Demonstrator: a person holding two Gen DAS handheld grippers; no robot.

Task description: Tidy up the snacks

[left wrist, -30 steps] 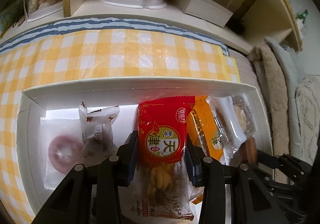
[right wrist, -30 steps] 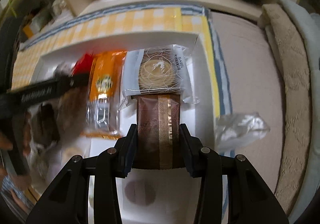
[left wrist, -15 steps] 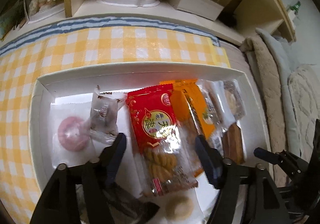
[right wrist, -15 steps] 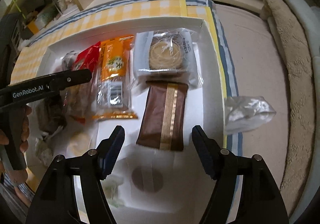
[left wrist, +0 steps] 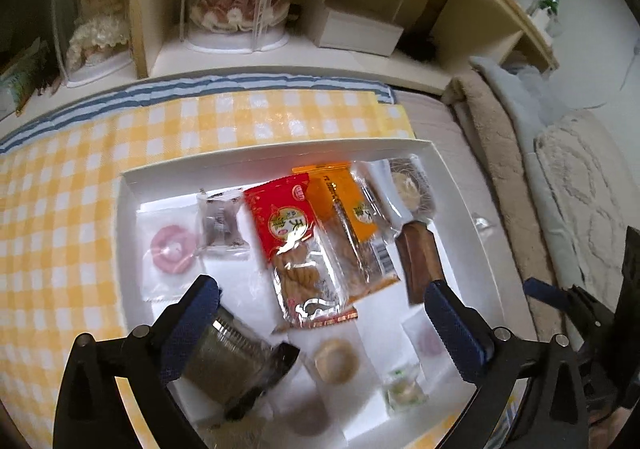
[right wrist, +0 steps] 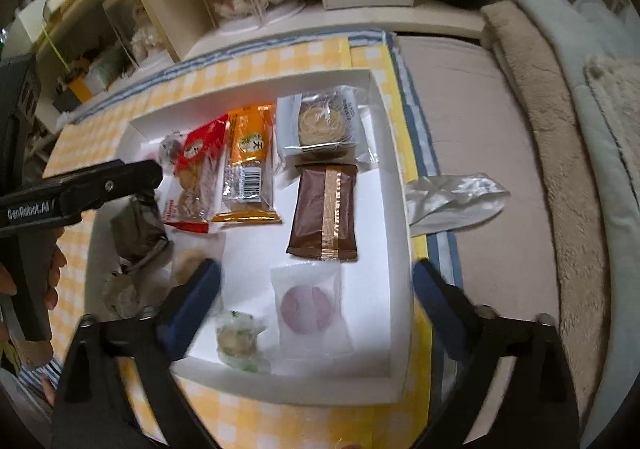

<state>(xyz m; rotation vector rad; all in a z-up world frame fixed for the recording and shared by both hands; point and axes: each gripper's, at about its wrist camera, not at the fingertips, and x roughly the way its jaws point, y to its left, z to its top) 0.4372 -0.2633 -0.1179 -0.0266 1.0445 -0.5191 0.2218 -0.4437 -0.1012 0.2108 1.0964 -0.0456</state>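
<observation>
A shallow white box (left wrist: 280,153) holds several wrapped snacks. My left gripper (left wrist: 320,291) hangs above it, jaws opening wide, gripping nothing. Below it the red pack (left wrist: 292,237) lies flat, with the orange pack (left wrist: 348,225) to its right and a pink ring pastry (left wrist: 172,249) to its left. A dark crinkled pack (left wrist: 228,361) shows past the left finger. My right gripper (right wrist: 316,273) also hovers with opening jaws, nothing held. The brown bar (right wrist: 324,209) lies free ahead of it, beyond a purple disc pack (right wrist: 308,307). A round pastry (right wrist: 320,125) sits at the box's far end.
The box rests on a yellow checked cloth (left wrist: 80,177). Behind it a shelf carries dolls in clear cases (left wrist: 236,1) and a small white box (left wrist: 360,33). A crumpled clear wrapper (right wrist: 452,201) lies outside the box on the right. Folded blankets (right wrist: 560,129) lie farther right.
The left gripper let go of the red pack and the right let go of the brown bar. Both jaws spread wide and both grippers rose and drew back.
</observation>
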